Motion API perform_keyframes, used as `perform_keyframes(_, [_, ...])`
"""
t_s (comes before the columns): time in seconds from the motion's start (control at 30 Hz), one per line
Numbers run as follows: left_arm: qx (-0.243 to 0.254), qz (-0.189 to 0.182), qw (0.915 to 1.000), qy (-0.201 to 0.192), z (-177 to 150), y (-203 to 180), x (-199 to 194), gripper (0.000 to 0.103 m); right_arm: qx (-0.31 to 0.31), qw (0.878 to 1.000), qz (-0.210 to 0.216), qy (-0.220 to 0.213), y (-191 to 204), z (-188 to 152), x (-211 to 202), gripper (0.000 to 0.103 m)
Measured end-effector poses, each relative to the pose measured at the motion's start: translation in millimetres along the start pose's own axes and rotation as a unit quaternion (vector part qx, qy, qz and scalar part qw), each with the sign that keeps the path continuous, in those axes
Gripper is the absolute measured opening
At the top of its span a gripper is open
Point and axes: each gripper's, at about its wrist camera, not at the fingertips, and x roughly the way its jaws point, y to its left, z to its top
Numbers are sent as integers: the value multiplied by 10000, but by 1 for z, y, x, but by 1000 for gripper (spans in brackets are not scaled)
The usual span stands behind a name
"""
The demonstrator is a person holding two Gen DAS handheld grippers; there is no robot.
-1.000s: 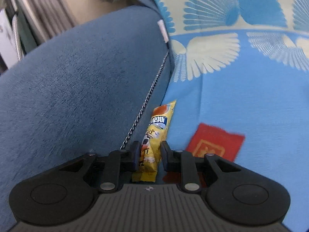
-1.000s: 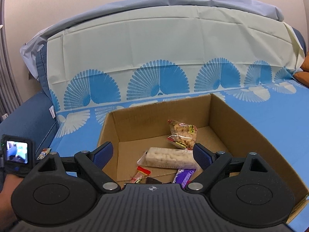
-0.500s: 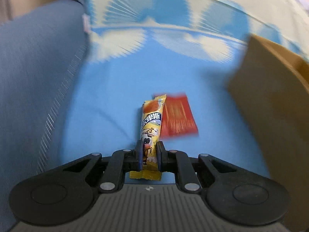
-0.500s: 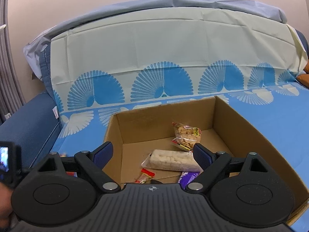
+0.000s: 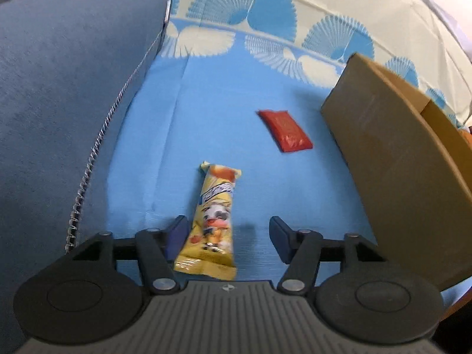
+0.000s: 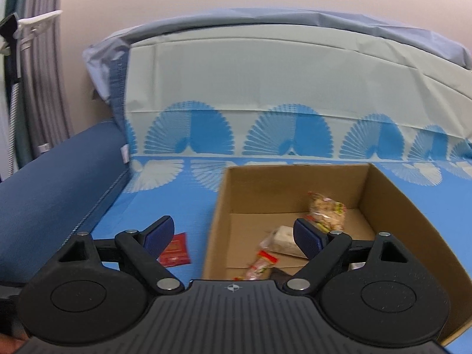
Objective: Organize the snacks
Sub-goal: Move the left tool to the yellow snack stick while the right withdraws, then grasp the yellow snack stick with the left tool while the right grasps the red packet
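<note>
So, left wrist view: we see the left gripper with its jaws just opened, spread apart over the blue fan-print sheet. Between them lies a yellow snack stick pack with a cartoon cow on it, lengthwise along the fingers. It sits close against the left pad, the right pad is well clear, so nothing presses it, it's let go. A flat red packet lies farther off to the right on the sheet, apart from the yellow pack. Cardboard box is at the right, its outer wall facing us, near the red packet but not touching. Dark blue sofa arm fills the left side.

Right wrist view: the right gripper is spread wide and empty, nothing between the blue pads. Its left finger is above the sheet beside the red packet, its right finger is over the open box. Inside the box we count a clear bag of biscuits toward the far right, a white wrapped bar partly behind the right finger, and a small red-ended candy pack near the front. One dark wrapper shows at the near edge, too hidden to name. Pale sheet covers the sofa back
</note>
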Motion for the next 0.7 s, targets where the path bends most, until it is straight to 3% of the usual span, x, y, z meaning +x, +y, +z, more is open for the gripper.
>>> perform_keyframes(0.3, [-563, -343, 9978, 118, 7, 20, 9, 65, -25, 9993, 348, 102, 24, -10, -4, 81])
perform_keyframes(0.57, [-616, -405, 9972, 98, 5, 22, 5, 65, -176, 9972, 702, 189, 52, -18, 1, 79])
perform_keyframes(0.63, [-588, -365, 9976, 91, 5, 22, 5, 62, -221, 9967, 745, 216, 58, -19, 4, 78])
perform_keyframes(0.67, [-578, -353, 9977, 94, 6, 22, 6, 57, -240, 9966, 760, 227, 60, -19, 5, 78])
perform_keyframes(0.7, [-583, -354, 9976, 103, 6, 22, 6, 46, -256, 9964, 774, 246, 63, -19, 7, 78])
